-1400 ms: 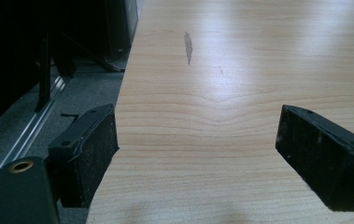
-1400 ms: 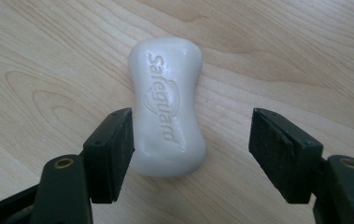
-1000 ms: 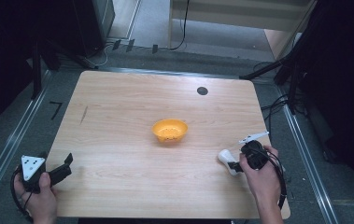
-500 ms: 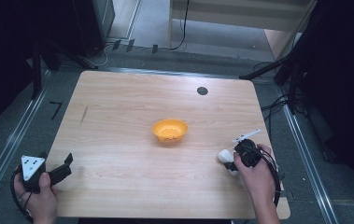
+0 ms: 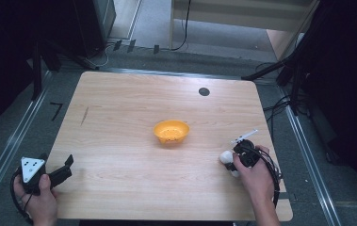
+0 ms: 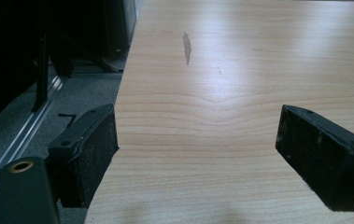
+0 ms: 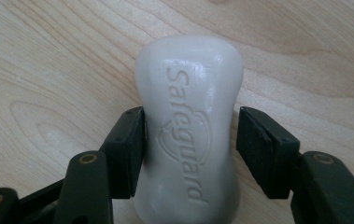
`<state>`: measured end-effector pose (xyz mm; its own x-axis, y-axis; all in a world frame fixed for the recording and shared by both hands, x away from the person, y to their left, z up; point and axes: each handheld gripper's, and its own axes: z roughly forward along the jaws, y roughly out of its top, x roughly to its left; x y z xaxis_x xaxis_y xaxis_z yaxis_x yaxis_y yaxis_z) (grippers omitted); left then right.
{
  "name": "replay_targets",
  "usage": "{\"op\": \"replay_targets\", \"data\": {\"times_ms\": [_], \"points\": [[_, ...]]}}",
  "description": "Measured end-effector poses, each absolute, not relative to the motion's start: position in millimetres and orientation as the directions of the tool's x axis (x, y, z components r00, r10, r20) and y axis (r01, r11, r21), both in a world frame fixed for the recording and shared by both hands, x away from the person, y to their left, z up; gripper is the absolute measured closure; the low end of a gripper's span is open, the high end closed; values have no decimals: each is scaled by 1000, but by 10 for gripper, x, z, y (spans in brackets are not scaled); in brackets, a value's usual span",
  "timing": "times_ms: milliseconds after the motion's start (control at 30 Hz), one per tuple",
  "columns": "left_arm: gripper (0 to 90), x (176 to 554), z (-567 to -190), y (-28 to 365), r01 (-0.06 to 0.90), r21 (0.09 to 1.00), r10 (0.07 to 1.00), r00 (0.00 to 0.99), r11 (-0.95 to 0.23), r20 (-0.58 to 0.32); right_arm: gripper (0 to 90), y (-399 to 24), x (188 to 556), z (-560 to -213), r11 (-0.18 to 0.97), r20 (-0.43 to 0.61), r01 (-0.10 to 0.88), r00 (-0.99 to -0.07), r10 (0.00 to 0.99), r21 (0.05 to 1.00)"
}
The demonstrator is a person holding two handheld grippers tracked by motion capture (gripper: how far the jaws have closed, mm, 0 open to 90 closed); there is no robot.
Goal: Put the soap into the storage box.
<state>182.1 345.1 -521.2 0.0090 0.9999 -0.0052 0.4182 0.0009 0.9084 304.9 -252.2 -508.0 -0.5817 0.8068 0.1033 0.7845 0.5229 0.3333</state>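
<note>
Right gripper view: white soap bar [image 7: 189, 126] embossed "Safeguard".

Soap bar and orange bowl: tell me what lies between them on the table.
Nothing: the high view shows bare wood between the soap bar, which lies between the right gripper's jaws, and the orange bowl.

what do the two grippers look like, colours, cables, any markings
Both are black. The left gripper carries a grey three-cornered plate with dark dots on top, and a black cable loops below the hand. Its pads are flat, rough black blocks. The right gripper has a thin white strip on top and black cables.
</note>
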Motion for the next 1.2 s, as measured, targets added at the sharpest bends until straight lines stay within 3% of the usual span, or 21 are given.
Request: {"op": "replay_targets", "data": {"times_ms": [367,500,1200], "points": [[132,1822,-5212,3453,419,908,1000,9,2,-6,486,-2474,3057,-5100,544,90,780,-594,800,309],[132,1821,-5211,3451,421,907,1000,8,0,-4,500,-2407,3032,-5103,591,24,749,-625,780,299],[132,1823,-5212,3462,419,908,1000,6,12,-16,511,-2410,3038,-5101,611,33,733,-648,761,301]]}}
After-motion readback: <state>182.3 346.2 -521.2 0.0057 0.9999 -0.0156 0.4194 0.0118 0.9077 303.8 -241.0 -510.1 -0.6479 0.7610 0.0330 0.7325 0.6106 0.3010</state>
